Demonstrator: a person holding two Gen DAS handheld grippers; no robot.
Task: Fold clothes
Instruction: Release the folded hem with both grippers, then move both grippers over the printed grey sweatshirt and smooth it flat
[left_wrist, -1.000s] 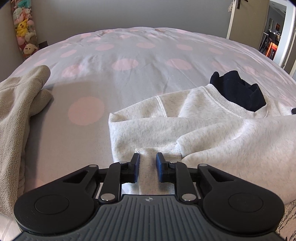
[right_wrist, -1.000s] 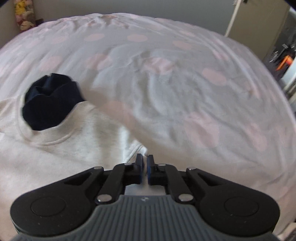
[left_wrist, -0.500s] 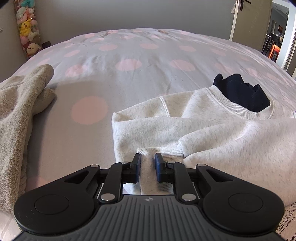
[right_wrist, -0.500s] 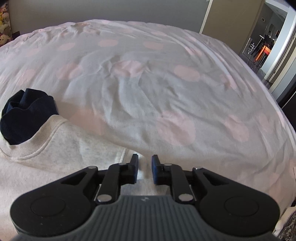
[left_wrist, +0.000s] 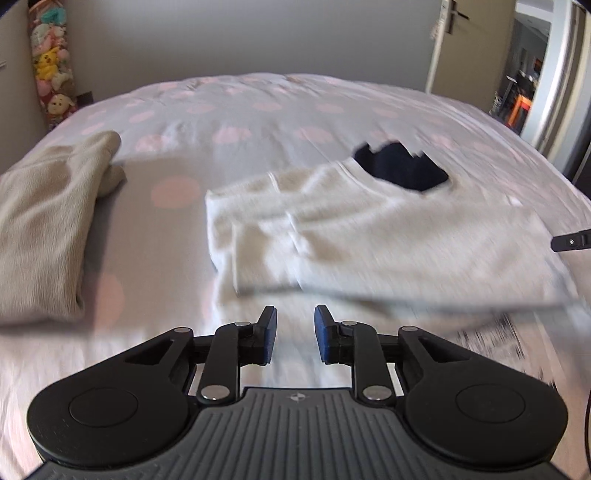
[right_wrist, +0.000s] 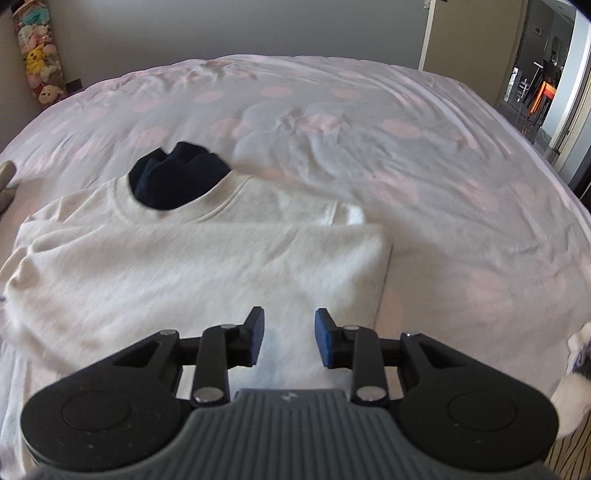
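Note:
A light grey sweatshirt (left_wrist: 388, 236) (right_wrist: 192, 258) lies partly folded on the bed, with a dark navy garment (left_wrist: 400, 166) (right_wrist: 177, 177) showing at its neckline. My left gripper (left_wrist: 294, 338) hovers near the sweatshirt's front left edge, pulled back from it. Its jaws are opening and nothing is between them. My right gripper (right_wrist: 288, 338) hangs over the sweatshirt's front right part, its jaws opening too, with no cloth pinched. One of its fingertips (left_wrist: 570, 240) shows at the right edge of the left wrist view.
The bed (right_wrist: 369, 122) has a pale cover with pink dots. A beige fleece garment (left_wrist: 48, 221) lies on the left. A stack of plush toys (left_wrist: 50, 70) stands in the far left corner. An open doorway (right_wrist: 543, 85) is at the right.
Both grippers let go of the sweatshirt, opened and drew back toward the bed's near edge. The sleeve cuff that sat between the left fingers now lies free on the bed.

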